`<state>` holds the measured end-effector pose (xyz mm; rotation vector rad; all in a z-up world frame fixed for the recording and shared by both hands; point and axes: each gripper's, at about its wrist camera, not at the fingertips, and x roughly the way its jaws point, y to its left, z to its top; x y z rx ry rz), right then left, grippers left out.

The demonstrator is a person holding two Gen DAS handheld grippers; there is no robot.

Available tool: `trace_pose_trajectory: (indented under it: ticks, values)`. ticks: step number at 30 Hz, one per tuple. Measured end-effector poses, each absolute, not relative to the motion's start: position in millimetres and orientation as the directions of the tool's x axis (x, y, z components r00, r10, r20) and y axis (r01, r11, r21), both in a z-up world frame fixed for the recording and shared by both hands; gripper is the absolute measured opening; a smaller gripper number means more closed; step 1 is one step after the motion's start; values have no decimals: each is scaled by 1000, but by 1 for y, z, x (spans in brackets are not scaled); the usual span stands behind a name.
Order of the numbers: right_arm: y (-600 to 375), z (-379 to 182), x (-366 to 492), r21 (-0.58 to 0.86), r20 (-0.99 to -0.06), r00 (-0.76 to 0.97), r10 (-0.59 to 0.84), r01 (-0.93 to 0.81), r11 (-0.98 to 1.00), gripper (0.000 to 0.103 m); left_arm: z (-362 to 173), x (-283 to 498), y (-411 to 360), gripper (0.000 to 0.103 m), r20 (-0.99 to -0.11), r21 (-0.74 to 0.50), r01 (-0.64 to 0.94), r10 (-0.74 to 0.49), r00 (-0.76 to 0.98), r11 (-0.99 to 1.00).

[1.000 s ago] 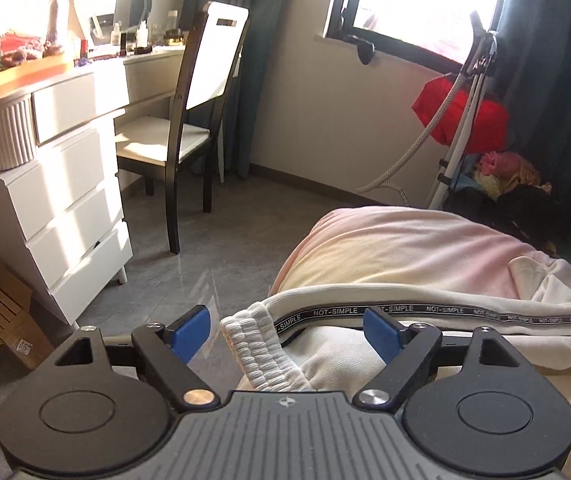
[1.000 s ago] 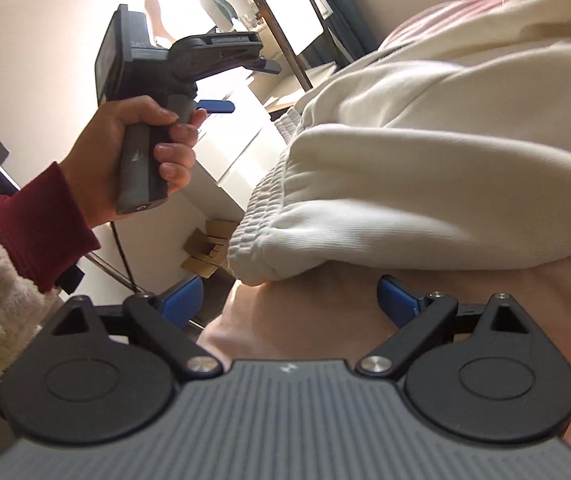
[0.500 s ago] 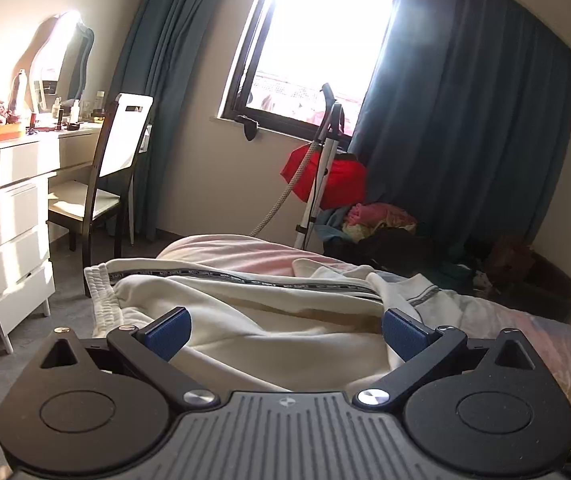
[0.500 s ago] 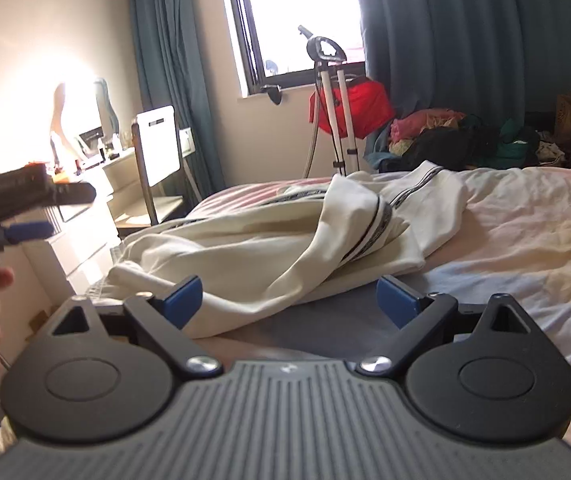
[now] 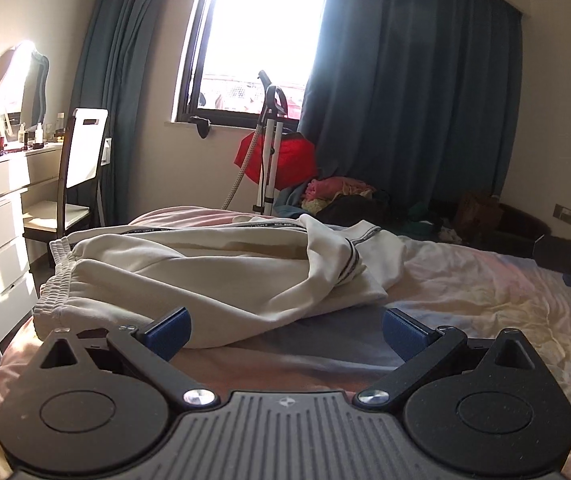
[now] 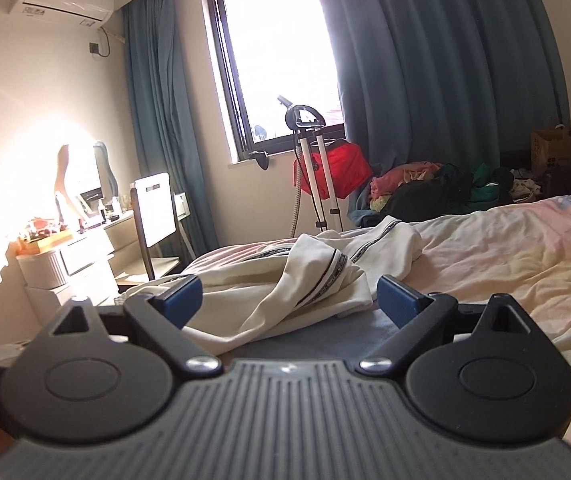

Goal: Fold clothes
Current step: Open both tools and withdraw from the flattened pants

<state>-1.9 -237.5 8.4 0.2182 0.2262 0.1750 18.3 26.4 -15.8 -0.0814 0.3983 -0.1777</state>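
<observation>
Two grippers: both spread wide and empty, each looking over the bed from its near edge.
Left wrist view, gripper: the left gripper (image 5: 285, 330) has just finished opening; nothing sits between its blue pads (image 5: 167, 330).
Left wrist view, garment: cream sweatpants (image 5: 205, 268) lie crumpled on the pink bed sheet (image 5: 485, 300), just beyond the fingertips, not touched.
Left wrist view, axis: long axis runs left to right across the frame, ribbed waistband (image 5: 55, 280) at the left bed edge, legs bunched toward the right.
Right wrist view, gripper: the right gripper (image 6: 289, 300) is also released, holding nothing.
Right wrist view, garment: the striped legs (image 6: 325, 276) overlap in a loose heap ahead.
Handling: probably soft, limp, fairly thick fleece; light, not slippery, sags when lifted.
Hold: likely best pinched at the waistband corners or at the leg hems.
</observation>
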Motion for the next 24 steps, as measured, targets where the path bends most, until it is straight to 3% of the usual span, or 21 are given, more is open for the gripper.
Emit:
trace_pose_trajectory:
  ticks: [8,12,16,21,22,23,24]
  values:
    - [-265,12,11,295,-209,968,141,-75,952,96,-38,116,-2,95,-500,-144,231,-273,822,962]
    - [-283,4,21,298,-176,982,74,-18,954,96,-42,196,-21,95,-516,-176,204,-266,814,963]
    - [-304,-11,32,294,-75,997,-7,29,955,96,-41,283,-39,90,-524,-254,150,-266,809,955]
    - [-319,-33,64,299,-58,997,-45,61,952,96,-55,375,-59,87,-539,-321,84,-255,802,943]
    - [-322,-39,67,320,-37,998,-51,60,945,96,-60,389,-64,85,-554,-313,67,-240,797,947]
    - [-325,-44,71,342,-17,998,-56,59,938,96,-64,403,-69,75,-568,-305,51,-224,792,951]
    - [-327,-49,74,360,-2,999,-54,51,931,96,-67,411,-74,55,-569,-284,54,-214,794,957]
